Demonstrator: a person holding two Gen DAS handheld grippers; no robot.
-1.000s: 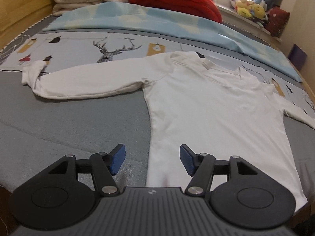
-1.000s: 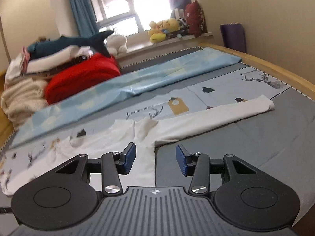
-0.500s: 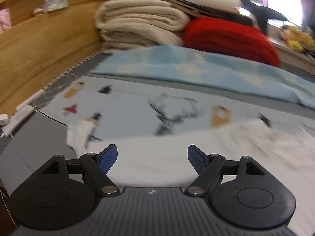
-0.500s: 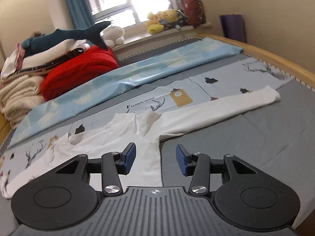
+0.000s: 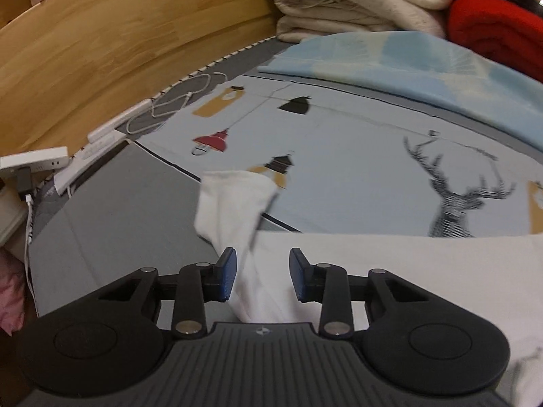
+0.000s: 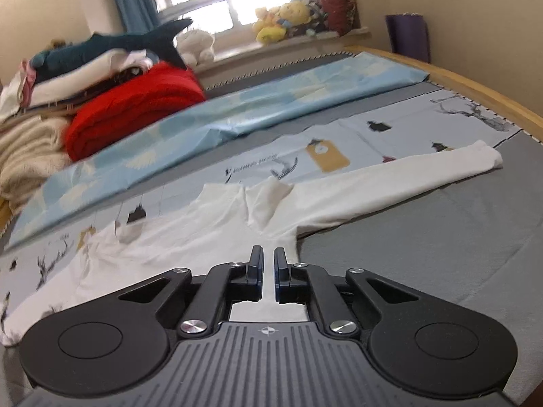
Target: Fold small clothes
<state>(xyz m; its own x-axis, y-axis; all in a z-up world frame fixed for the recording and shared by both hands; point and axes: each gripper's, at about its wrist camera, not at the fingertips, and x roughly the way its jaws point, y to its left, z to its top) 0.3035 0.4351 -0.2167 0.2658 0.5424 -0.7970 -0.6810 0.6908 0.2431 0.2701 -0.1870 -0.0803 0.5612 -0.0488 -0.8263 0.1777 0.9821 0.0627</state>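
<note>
On the bed [image 5: 101, 224], your left hand-held gripper [image 5: 261, 278] is closing around the white shirt [image 6: 203, 234]'s sleeve to fold it inward; your right hand-held gripper [image 6: 268, 276] is closing, nearly shut, at the armpit, anchoring it.

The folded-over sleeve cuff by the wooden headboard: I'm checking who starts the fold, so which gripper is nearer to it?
Left. The left gripper sits over that sleeve cuff, its closing jaws astride the sleeve. The right gripper is at the shirt's body, below the other armpit.
</note>
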